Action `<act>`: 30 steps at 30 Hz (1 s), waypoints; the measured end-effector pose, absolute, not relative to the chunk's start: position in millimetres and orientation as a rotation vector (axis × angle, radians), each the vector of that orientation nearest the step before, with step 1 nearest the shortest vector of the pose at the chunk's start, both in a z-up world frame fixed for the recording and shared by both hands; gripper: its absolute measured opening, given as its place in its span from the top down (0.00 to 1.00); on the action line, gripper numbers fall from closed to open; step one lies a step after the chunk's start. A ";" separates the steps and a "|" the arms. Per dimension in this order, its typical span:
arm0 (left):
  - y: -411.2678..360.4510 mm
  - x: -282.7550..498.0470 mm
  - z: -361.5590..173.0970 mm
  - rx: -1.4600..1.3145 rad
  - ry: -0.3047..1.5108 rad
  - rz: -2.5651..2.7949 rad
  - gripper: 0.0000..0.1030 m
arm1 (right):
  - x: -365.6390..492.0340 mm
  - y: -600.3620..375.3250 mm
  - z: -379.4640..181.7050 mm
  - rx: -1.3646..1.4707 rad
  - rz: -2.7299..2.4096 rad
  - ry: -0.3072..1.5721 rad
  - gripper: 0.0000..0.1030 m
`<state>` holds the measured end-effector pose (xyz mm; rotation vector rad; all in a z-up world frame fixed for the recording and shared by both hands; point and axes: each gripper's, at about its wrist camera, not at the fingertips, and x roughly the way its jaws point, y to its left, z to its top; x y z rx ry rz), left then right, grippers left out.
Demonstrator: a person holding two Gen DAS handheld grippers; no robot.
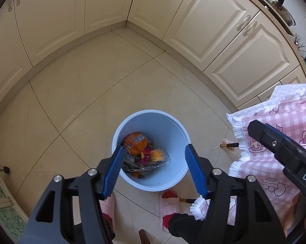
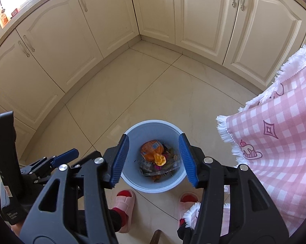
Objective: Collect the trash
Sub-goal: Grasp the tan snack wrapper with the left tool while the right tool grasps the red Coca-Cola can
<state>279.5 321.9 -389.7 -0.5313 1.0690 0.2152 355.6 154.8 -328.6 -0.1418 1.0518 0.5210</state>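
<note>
I held both grippers over blue bin (image 1: 150, 150) for drop. Left gripper (image 1: 153, 166) spread, empty. Right gripper (image 2: 153, 158) spread, empty. Trash (image 2: 157, 160) lay inside bin, orange wrapper (image 1: 134, 140) on top. Small dark item (image 1: 229, 145) remained on floor beside tablecloth (image 1: 279, 118).

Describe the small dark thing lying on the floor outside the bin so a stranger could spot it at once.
Start at the light blue trash bin on the tiled kitchen floor, then look toward the fringed pink checked tablecloth. Between them lies a small black and gold tube, the only loose item on the tiles.
</note>
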 end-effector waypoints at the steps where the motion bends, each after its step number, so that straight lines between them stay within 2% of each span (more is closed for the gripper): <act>1: 322.0 279.2 -389.5 -0.533 1.069 0.215 0.41 | 355.3 154.2 -328.5 -0.143 0.521 1.052 0.51; 10: 315.4 268.2 -358.9 -0.543 1.002 0.202 0.41 | 345.1 136.2 -300.4 -0.144 0.513 1.007 0.51; 16: 284.0 257.6 -292.0 -0.498 0.883 0.141 0.41 | 322.7 101.4 -238.2 -0.124 0.505 0.874 0.51; 22: 209.3 248.3 -209.5 -0.392 0.763 0.022 0.38 | 289.9 28.9 -157.6 -0.055 0.468 0.707 0.49; 30: 62.2 260.6 -138.9 -0.213 0.720 -0.235 0.36 | 252.1 -116.8 -81.1 0.044 0.288 0.531 0.43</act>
